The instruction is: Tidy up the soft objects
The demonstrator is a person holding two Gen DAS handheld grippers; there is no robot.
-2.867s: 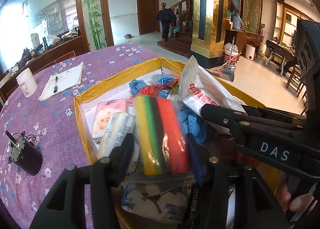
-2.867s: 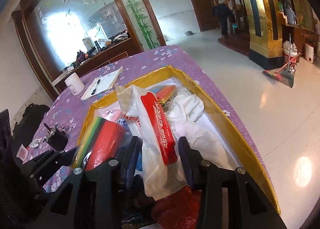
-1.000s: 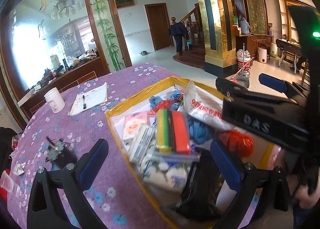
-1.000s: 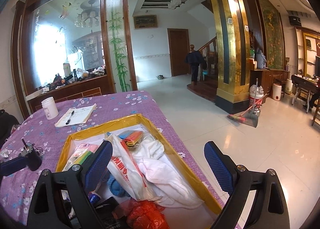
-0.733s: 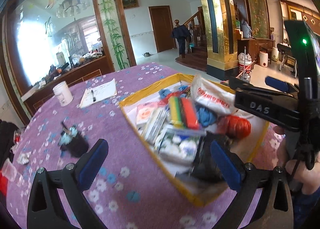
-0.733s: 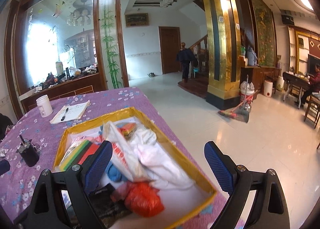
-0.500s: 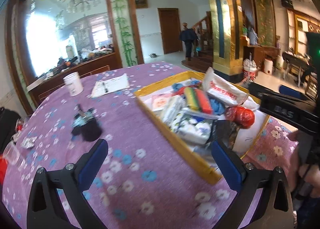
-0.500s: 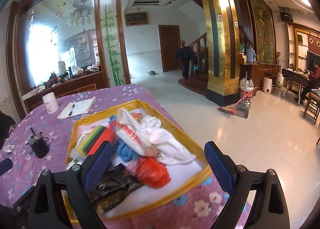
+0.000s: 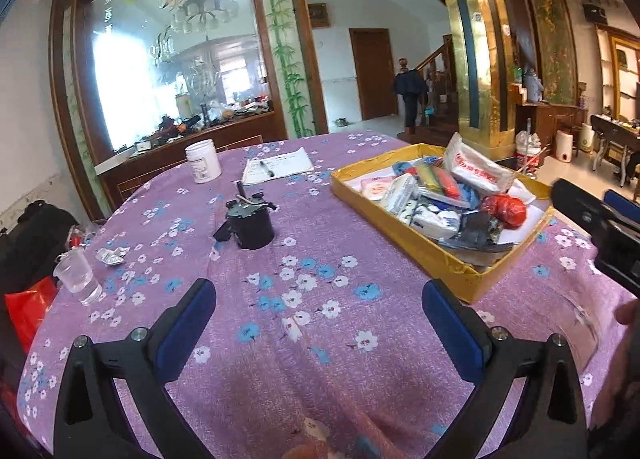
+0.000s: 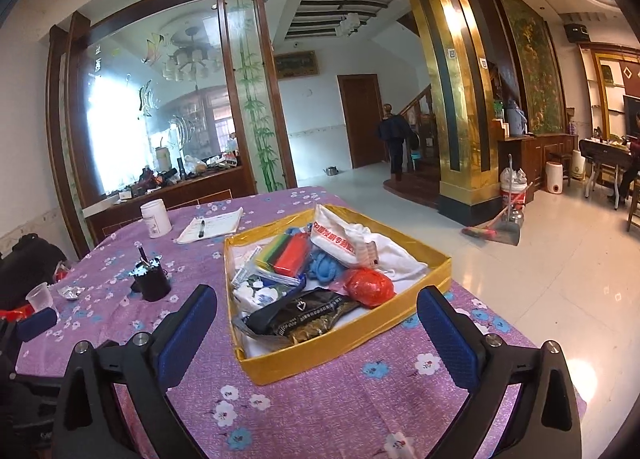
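soft goods sit gathered inside the yellow tray (image 10: 424, 283), which reads as the sorting place: a striped sponge pack (image 10: 286, 253), a blue cloth (image 10: 325, 266), a white printed bag (image 10: 340, 237), a red bundle (image 10: 369, 286) and a dark foil pouch (image 10: 296, 317) all lie within its walls, piled loosely and overlapping, so nothing spills onto the purple floral tablecloth (image 9: 304, 243). the hard items stay outside the tray on the cloth, to the tray's left: a black pen pot (image 9: 252, 225), a white jar (image 9: 203, 161), a notepad (image 9: 278, 166) and a clear plastic cup (image 9: 76, 277), likely left out because they are not soft. the left gripper (image 9: 318, 325) hangs above bare cloth left of the tray, jaws spread wide and holding nothing; the right gripper (image 10: 316, 327) hovers over the tray's near wall, jaws likewise apart and empty. with both pulled clear of the tray, the task looks finished or close to it
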